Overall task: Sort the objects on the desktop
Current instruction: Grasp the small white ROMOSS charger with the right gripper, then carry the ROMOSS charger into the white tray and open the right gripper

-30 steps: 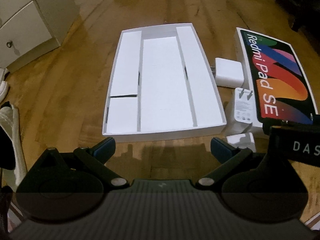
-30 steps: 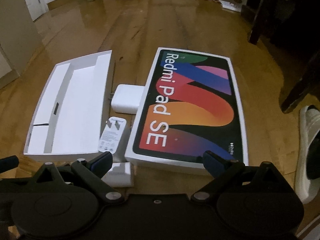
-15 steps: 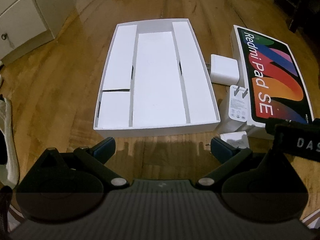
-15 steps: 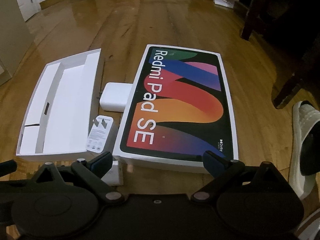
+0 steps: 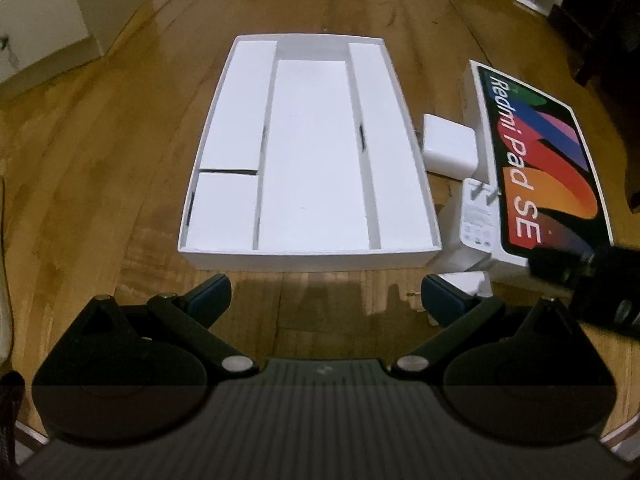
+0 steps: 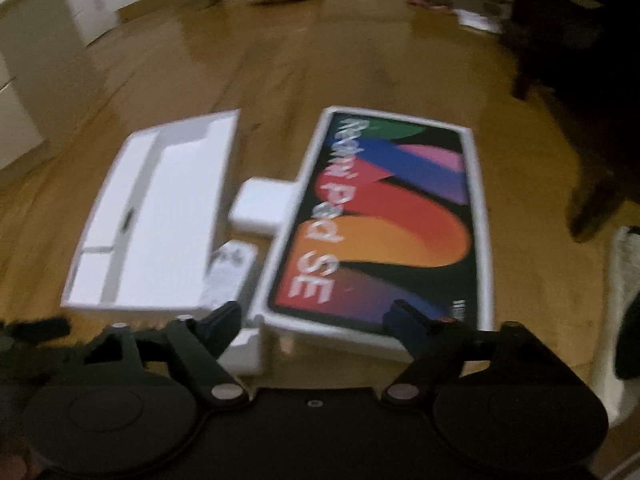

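"Redmi Pad SE" is printed in white lettering down the dark, multicoloured lid (image 5: pixel 536 168) at the right of the left wrist frame. The same words are seen, blurred, at the centre of the right wrist frame. Fine print on the charger (image 5: pixel 478 216) beside it cannot be read.

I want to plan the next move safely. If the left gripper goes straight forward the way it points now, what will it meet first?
Most likely the near wall of the open white tray, which lies directly ahead of the open left gripper across a strip of bare wooden floor. How high the gripper is held is unclear, so it may pass over the wall.
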{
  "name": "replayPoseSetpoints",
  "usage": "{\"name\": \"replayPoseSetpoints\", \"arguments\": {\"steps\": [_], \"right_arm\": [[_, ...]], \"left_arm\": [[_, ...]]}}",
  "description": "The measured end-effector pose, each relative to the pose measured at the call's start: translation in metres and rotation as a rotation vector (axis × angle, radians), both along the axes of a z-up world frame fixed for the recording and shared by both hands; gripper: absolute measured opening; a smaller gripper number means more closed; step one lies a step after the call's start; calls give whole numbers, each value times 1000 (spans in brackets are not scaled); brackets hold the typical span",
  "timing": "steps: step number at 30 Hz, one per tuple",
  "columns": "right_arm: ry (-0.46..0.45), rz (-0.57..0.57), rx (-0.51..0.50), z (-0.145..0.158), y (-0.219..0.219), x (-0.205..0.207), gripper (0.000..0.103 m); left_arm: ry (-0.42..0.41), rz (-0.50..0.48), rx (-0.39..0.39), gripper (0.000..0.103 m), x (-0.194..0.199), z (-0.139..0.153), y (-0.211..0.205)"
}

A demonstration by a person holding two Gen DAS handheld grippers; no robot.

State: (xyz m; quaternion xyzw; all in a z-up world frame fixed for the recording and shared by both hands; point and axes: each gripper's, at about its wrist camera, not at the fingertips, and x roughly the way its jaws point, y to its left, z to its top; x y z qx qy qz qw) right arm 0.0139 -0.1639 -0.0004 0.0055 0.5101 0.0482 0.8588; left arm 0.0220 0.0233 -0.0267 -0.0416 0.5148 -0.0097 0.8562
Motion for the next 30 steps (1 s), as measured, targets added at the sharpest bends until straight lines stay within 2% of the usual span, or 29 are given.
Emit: {"name": "replayPoseSetpoints", "arguments": {"steps": [1,3,10,15,19,21,26,30], "right_arm": [[12,11,8,-4,3,0,68],[39,28,27,-14,6,0,65],[102,24,81,-41,9,1,65],[87,44,104,-41,14,2,65],[73,73,144,-41,19,1,56],[55,101,151,-39,26,-1,55],[26,171,83,-38,44,-3,55],[19,167,39,-39,45,-4,46]], "left_arm": [[3,6,-2,101,1,-1,2],[12,10,3,100,1,-3,5],[28,41,-41,100,1,-8,15],[32,82,-55,100,2,-11,25],[46,138,-93,100,5,-18,37],[54,161,-105,100,5,-21,41],[45,149,-120,100,7,-19,40],[41,115,-118,101,9,-18,33]]}}
